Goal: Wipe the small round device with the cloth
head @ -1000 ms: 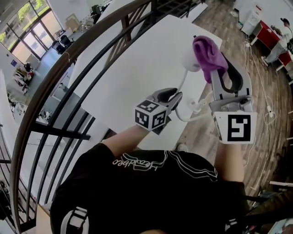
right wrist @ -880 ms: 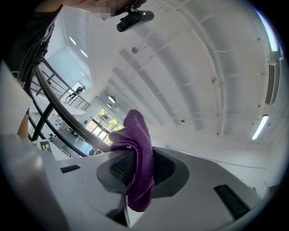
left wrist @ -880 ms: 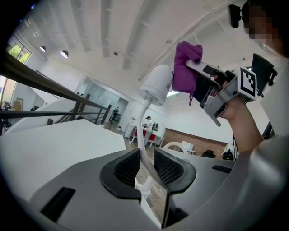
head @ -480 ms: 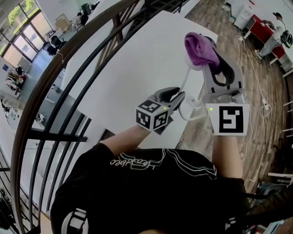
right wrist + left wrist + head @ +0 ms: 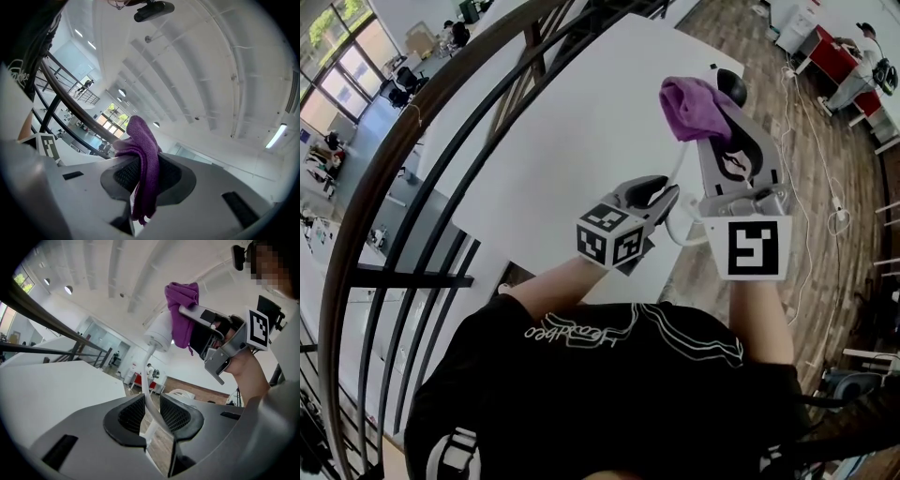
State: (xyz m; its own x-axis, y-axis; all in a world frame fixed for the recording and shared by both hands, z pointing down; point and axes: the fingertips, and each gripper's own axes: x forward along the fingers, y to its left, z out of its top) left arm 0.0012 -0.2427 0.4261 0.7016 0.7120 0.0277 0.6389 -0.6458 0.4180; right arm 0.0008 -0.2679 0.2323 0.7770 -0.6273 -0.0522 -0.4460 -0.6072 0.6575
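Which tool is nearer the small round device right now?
Right. The right tool holds the purple cloth against the side of the device; the left tool grips the white cable lower down, below it.

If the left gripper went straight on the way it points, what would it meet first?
Probably the small round white device at the end of the white cable clamped in the left gripper, with the purple cloth against it. Depth is unclear; it sits slightly above the line.
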